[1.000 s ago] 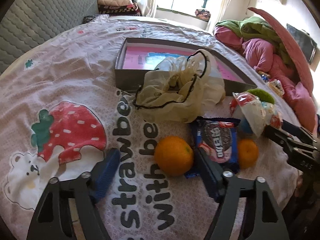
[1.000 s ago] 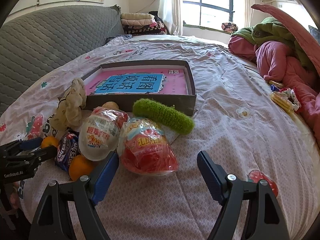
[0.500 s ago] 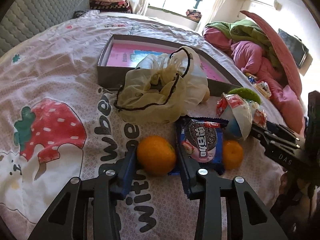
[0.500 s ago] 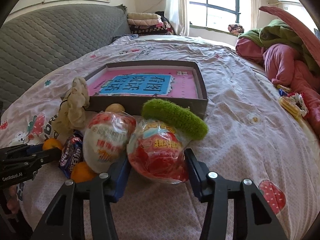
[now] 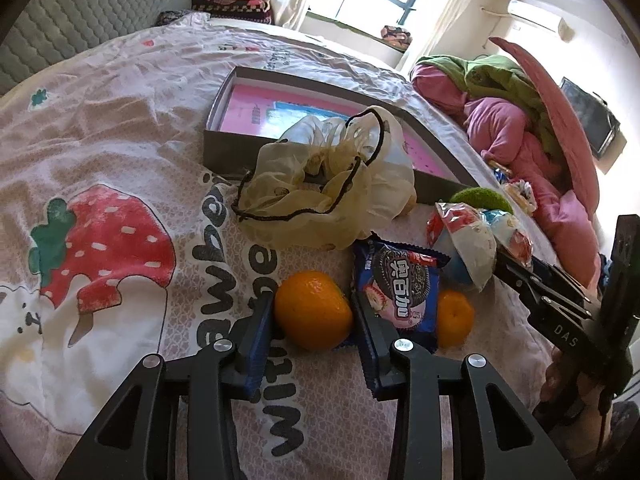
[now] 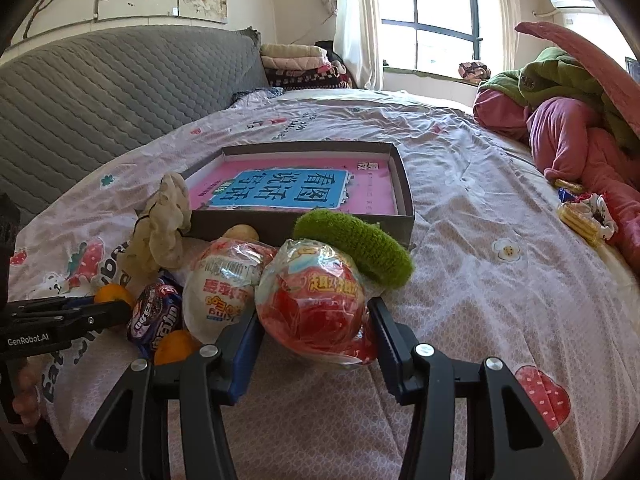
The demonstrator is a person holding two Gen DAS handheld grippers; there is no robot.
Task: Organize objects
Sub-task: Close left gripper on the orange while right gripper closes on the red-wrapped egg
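On the bed, my left gripper (image 5: 313, 316) is shut on an orange (image 5: 313, 310), both pads against its sides. Beside it lie a blue cookie packet (image 5: 400, 288) and a second orange (image 5: 454, 316). My right gripper (image 6: 314, 320) is shut on a red wrapped toy egg (image 6: 314, 306). A white wrapped egg (image 6: 220, 292) sits just left of it, and a green knitted roll (image 6: 354, 244) behind it. A grey box (image 6: 402, 168) with a pink book inside lies beyond.
A crumpled cream mesh bag (image 5: 320, 192) leans on the box front. A small potato (image 6: 242, 233) sits by the box wall. Pink and green bedding (image 6: 568, 120) is piled at right, with snack packets (image 6: 582, 216) near it. A grey headboard (image 6: 100, 88) is at left.
Both grippers moved forward and closed: the left around the orange, the right around the red egg. Both were wide open a second ago.
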